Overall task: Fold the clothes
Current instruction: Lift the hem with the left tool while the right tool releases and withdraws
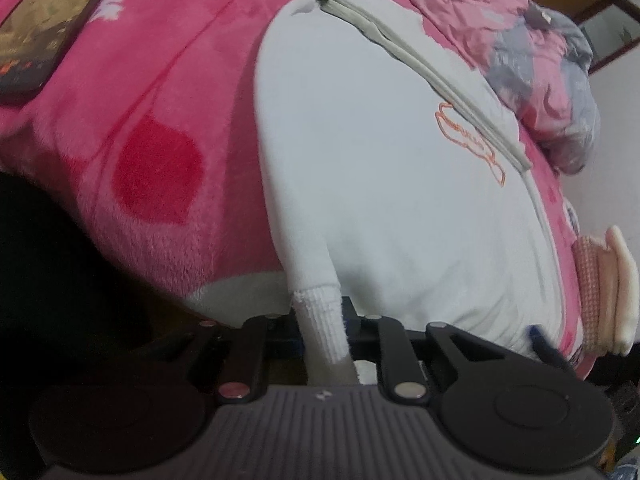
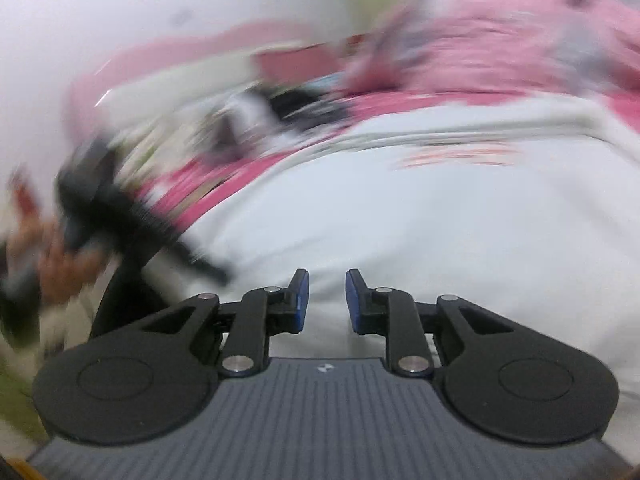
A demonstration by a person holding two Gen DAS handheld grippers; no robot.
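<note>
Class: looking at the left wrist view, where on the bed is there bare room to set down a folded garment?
Free: the pink blanket between the phone and the white sweatshirt. Crowded: the far side, with the crumpled quilt and the folded stack.

Left wrist view: looked steeply down along the left gripper [image 1: 320, 332] from just above the bed edge, close to the white garment [image 1: 400, 184], whose ribbed cuff [image 1: 324, 328] filled the jaw gap.
Left wrist reach: took in the pink blanket [image 1: 160, 120] and a phone [image 1: 52, 28] at the far left.
Right wrist view: faced shallowly across the bed over the right gripper [image 2: 327, 300], badly motion-blurred.
Shared ground: both showed the white garment [image 2: 400, 240], pink bedding and crumpled quilt [image 1: 540, 60]; the right view also caught the left gripper [image 2: 120, 216].
</note>
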